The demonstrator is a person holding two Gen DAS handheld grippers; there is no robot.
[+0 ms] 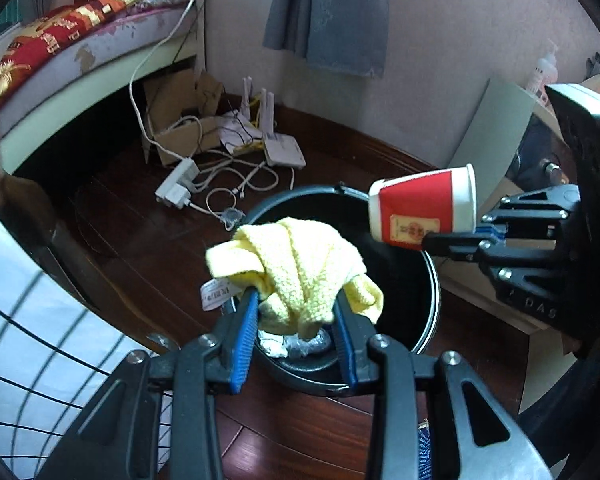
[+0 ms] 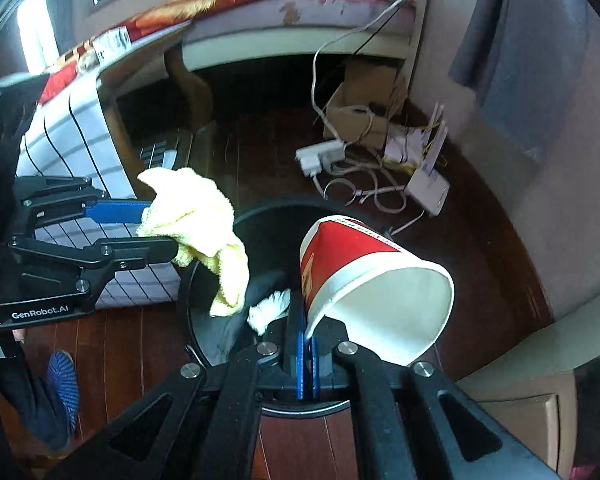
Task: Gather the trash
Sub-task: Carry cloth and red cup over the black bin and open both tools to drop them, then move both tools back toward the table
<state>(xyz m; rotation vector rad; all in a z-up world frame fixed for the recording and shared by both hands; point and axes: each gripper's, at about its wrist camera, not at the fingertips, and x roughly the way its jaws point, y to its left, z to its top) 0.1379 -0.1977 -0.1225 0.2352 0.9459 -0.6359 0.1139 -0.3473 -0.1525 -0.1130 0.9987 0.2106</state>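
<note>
You have two pieces of trash in hand, both hanging over the mouth of the black bin (image 1: 428, 280) on the floor. The yellow cloth (image 1: 300, 268) droops between the fingers of your left claw (image 1: 296, 312), which is partly closed and pinching it, directly above the bin's near side. The red paper cup (image 2: 364, 276) lies tipped on its side, its white rim clamped by your fully closed right claw (image 2: 306, 332), over the bin's opposite side. Inside the bin you can already see crumpled white tissue (image 2: 270, 310), so some collecting appears done. What is left, by my judgement, is to release both pieces so they drop in. Beyond the bin, a power strip (image 1: 176, 186), tangled cables and a cardboard box (image 1: 180, 120) sit on the floor by the bed (image 1: 72, 56); whether any counts as trash I cannot tell.
</note>
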